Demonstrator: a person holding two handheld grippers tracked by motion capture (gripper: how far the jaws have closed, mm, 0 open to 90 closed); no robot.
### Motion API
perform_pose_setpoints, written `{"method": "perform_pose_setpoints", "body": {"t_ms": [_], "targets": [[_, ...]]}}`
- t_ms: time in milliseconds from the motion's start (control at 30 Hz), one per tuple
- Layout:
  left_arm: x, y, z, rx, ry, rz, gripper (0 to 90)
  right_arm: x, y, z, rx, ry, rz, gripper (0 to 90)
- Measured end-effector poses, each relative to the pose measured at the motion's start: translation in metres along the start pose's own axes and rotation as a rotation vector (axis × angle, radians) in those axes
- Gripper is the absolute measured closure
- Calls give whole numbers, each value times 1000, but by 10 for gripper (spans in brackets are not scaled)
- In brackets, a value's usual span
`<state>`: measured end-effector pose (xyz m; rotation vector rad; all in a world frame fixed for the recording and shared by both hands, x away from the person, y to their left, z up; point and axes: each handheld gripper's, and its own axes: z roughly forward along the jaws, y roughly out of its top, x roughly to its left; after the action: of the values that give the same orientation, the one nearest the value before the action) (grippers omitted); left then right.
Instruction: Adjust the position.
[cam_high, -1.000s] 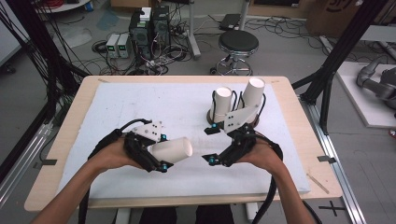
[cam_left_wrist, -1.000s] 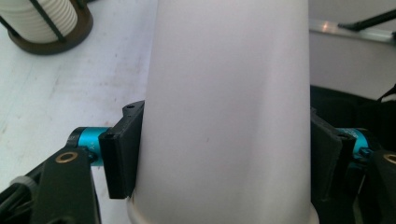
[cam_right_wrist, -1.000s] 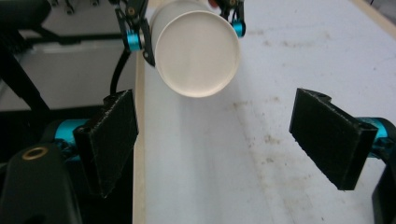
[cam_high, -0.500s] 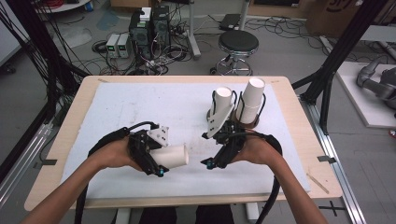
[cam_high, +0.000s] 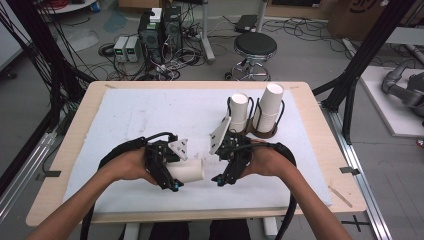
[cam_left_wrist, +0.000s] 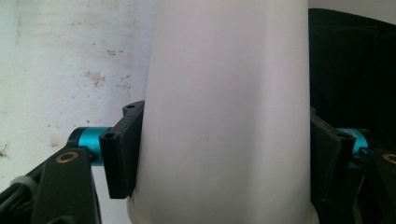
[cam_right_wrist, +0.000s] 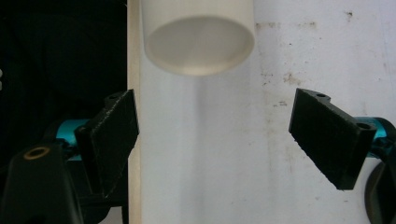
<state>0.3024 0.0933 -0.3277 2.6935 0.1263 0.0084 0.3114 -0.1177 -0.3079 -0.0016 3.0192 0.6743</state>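
Both forearms reaching in side by side, left hand-held gripper lying level with jaws clamped tight and pointing toward the right one, right hand-held gripper just beside it, tilted downward, jaws spread wide with nothing between them

Paper cup cropped at frame edges
In the left gripper view its top and rim run off-frame; in the right gripper view its upper body is cut away.

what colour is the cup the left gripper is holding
White, plain with no pattern. The cup shows best in the left gripper view, clamped in the left gripper.
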Motion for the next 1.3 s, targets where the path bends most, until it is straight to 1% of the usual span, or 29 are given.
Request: {"method": "perform_pose_setpoints", "body": {"t_ms": [33,167,200,267,333,367,400,433,467,500,533,567,600,633,700,767,867,900,933,967,1000,1033,1067,1100,1133,1300], "targets": [[0,1,1,3,1,-4,261,0,2,1,9,2,-9,166],[0,7,2,24,1,2,261,0,7,6,40,2,-25,168],[-1,8,3,25,0,1,261,0,8,7,51,10,-30,168],[-1,9,4,34,0,-1,261,0,9,8,62,10,-33,169],[-1,10,5,39,-2,6,261,0,11,9,69,10,-32,169],[-2,10,6,35,-4,-4,261,0,11,10,72,11,-39,168],[-2,11,6,39,-3,5,261,0,13,10,71,11,-44,169],[-2,11,7,35,-1,-2,261,1,13,10,72,10,-47,169],[-2,12,7,40,-2,6,261,1,15,11,69,9,-52,169],[-2,12,8,34,-3,-1,261,2,15,12,64,17,-53,169],[-2,13,7,35,-5,1,262,2,16,12,63,12,-55,169],[-2,14,7,35,-4,10,261,3,17,13,61,22,-58,169],[-2,14,7,34,-4,12,261,3,18,13,56,20,-58,169],[-2,15,7,33,-8,9,261,4,19,14,54,25,-59,169],[-2,15,7,31,-10,18,262,4,20,15,53,21,-59,169],[-2,15,7,31,-11,15,262,6,21,16,53,23,-56,169],[-2,14,7,15,-12,4,261,6,22,17,49,32,-57,169],[-2,14,6,23,-15,13,261,6,22,17,47,31,-57,169],[-1,15,6,20,-17,15,261,6,22,17,44,32,-59,169],[-2,14,6,15,-16,9,261,6,23,17,42,30,-56,173],[-2,14,6,8,-20,2,261,6,23,18,38,31,-57,240],[-1,14,6,14,-26,16,262,6,23,17,42,35,-77,345],[-1,14,6,12,-25,16,262,6,23,16,46,32,-90,345],[-2,14,6,3,-23,3,262,6,24,17,42,31,-93,346],[-1,13,6,9,-24,13,263,7,24,17,45,30,-96,348],[-2,13,7,3,-29,0,264,7,24,19,46,34,-96,353]]}}
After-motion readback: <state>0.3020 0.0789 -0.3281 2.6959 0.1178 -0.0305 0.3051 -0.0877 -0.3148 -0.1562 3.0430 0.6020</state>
